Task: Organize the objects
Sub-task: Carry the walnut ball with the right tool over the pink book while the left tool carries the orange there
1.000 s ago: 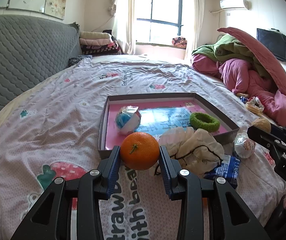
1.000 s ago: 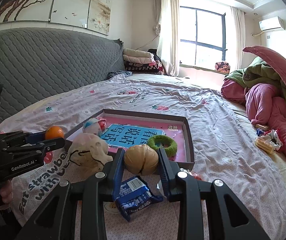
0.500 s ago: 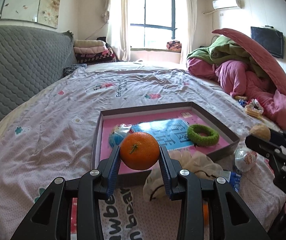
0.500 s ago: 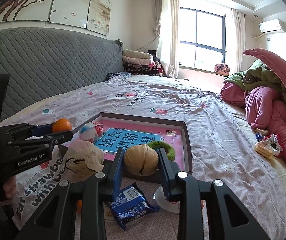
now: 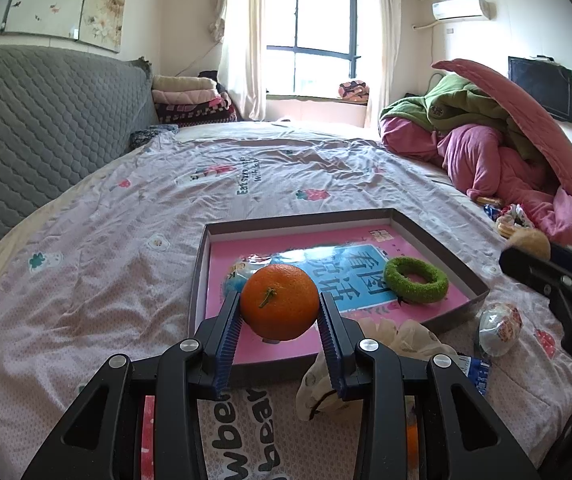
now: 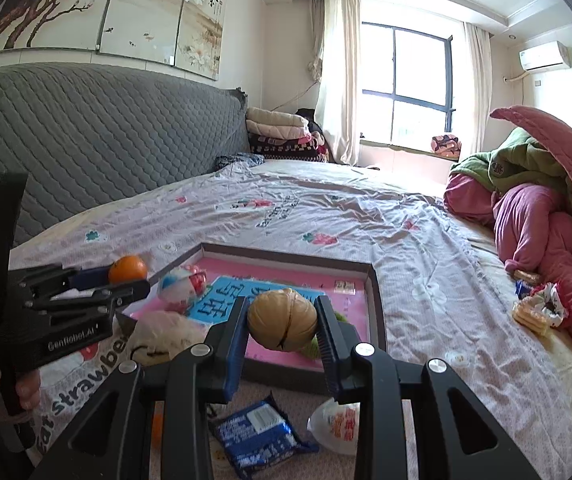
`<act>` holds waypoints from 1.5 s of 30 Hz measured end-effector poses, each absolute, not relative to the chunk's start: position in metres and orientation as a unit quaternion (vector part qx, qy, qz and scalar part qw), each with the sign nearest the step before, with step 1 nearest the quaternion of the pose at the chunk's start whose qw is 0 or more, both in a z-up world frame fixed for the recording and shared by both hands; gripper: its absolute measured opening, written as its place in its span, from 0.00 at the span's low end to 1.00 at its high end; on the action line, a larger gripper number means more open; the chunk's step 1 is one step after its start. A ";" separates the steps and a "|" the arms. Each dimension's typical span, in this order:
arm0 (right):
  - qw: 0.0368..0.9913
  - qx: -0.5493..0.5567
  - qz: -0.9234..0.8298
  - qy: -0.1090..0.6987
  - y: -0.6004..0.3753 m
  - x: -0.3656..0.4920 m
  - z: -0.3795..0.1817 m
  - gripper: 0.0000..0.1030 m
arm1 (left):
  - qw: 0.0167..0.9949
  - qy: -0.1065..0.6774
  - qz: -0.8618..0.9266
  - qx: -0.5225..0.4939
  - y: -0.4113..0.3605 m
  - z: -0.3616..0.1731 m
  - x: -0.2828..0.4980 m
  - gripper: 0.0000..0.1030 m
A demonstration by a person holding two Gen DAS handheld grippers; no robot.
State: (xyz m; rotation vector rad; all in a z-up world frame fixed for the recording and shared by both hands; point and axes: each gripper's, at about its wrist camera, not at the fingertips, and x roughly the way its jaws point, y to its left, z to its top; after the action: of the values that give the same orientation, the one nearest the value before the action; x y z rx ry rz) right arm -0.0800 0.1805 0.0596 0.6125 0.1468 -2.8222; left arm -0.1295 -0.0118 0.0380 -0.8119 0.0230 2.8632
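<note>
Two tools grip loads at frame centre: left tool (image 5: 279, 312) clamps the orange (image 5: 279, 301); right tool (image 6: 281, 326) clamps the walnut (image 6: 281, 319); both poised above the tray (image 5: 199, 276), apparently for deposit.

Landmark: tray (image 5: 201, 268), grey-brown walls, pink floor with a blue panel bearing white characters. In the tray: fuzzy green ring (image 5: 416, 285); ball (image 6: 181, 286) patterned white, blue, red. Over the tray's near edge: orange tangerine (image 5: 279, 301), green stem mark; tan walnut (image 6: 282, 319), dark seam. Beside the tray's near wall: cream cloth (image 5: 386, 344) with black cord; blue-white wrapper (image 6: 257, 432). Under the tray: pale lilac bedsheet (image 5: 125, 240), strawberry print, black lettering.
</note>
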 end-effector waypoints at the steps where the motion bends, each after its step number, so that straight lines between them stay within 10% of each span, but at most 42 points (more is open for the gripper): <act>1: 0.125 0.208 -0.969 0.050 0.180 -0.082 0.061 0.32 | 0.082 0.008 0.959 -0.272 -0.011 0.038 -0.130 0.38; 45: 0.109 0.147 -0.981 0.057 0.175 -0.150 0.097 0.32 | 0.044 -0.012 0.970 -0.240 -0.041 0.066 -0.198 0.38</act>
State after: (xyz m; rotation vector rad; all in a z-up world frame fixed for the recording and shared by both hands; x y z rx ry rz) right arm -0.1497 0.1748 0.0971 0.4323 0.1682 -2.8863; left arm -0.1976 -0.0412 0.0655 -0.7334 -0.0360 2.9632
